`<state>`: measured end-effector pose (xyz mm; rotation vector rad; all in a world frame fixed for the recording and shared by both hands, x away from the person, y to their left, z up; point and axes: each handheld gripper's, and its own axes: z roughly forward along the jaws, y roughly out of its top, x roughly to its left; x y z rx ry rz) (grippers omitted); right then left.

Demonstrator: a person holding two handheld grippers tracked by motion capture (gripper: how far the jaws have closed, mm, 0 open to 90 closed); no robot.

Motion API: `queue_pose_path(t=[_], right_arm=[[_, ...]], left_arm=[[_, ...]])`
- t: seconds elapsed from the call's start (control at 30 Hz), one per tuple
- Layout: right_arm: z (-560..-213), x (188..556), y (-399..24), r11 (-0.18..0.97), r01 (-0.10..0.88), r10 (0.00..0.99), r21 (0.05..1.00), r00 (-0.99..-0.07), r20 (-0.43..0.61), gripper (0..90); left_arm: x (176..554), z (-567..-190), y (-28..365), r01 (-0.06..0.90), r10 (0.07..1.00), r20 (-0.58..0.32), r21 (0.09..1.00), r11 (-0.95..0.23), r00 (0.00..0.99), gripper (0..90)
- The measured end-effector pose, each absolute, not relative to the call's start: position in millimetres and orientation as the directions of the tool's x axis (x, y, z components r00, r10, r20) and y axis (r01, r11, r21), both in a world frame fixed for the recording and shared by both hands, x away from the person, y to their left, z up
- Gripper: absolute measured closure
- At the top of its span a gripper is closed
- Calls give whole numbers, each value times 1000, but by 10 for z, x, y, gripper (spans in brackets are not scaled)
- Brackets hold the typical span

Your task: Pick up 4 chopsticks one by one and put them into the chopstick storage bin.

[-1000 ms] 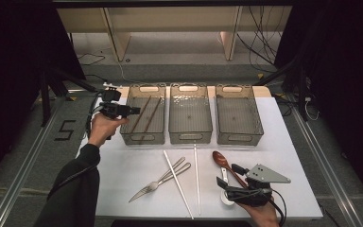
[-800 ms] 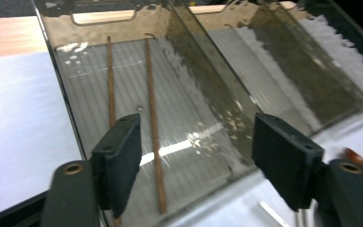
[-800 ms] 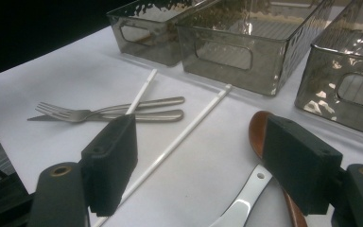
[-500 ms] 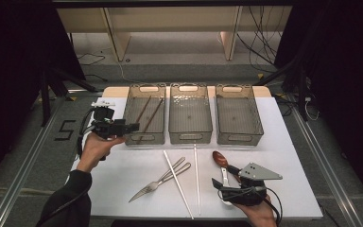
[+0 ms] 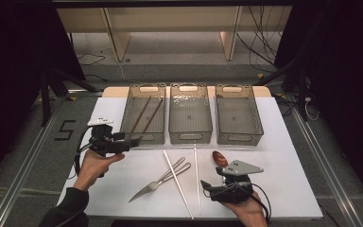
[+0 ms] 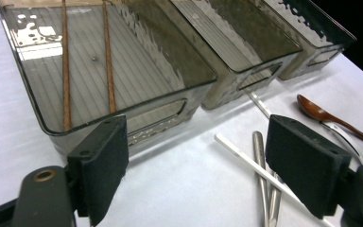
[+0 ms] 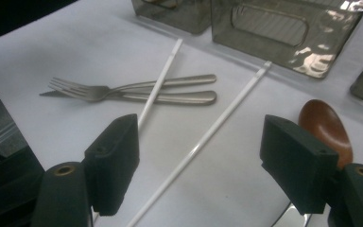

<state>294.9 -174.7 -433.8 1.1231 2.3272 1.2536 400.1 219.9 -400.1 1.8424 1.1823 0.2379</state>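
Two brown chopsticks point(image 5: 142, 115) point(image 6: 65, 71) lie in the left grey bin point(image 5: 128, 111) point(image 6: 47, 130). My left gripper point(image 5: 133, 140) point(image 6: 196, 170) hovers just in front of that bin's near left corner. Its jaws have just been opening and stand wide apart with nothing between them. On the white table lie two white chopsticks point(image 5: 177, 177) point(image 7: 203, 139), a metal fork point(image 5: 153, 184) point(image 7: 90, 90) beside a knife, and a brown wooden spoon point(image 5: 220, 158) point(image 7: 326, 125). My right gripper point(image 5: 207, 187) point(image 7: 198, 161) is open low over the right white chopstick, the wooden spoon just beyond its right jaw.
The middle bin point(image 5: 190, 135) and right bin point(image 5: 238, 137) stand in a row behind the cutlery. A metal utensil handle point(image 6: 345, 137) lies beside the wooden spoon. Black rails and a floor mark "5" point(image 5: 66, 130) run along the table's left side.
My left gripper came back from over the left bin toward the near left and sank in front of it, jaws wider. My right gripper shifted slightly left toward the white chopstick.
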Motion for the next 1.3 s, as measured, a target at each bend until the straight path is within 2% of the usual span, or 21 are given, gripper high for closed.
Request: queue_pose_path(t=[0.53,1.0,1.3], right_arm=[[-4433,3057,-1312,452,553,701,700,-705,105,321],[-4516,3106,-995,537,560,669,630,-738,85,386],[-4608,3105,-839,592,554,646,585,-760,66,470]], left_arm=[[3775,-4097,2220,566,786,-255,812,-143,563,194],[3581,-4219,2229,560,784,-251,816,-144,567,188],[3511,-4243,2217,556,783,-244,817,-151,572,187]])
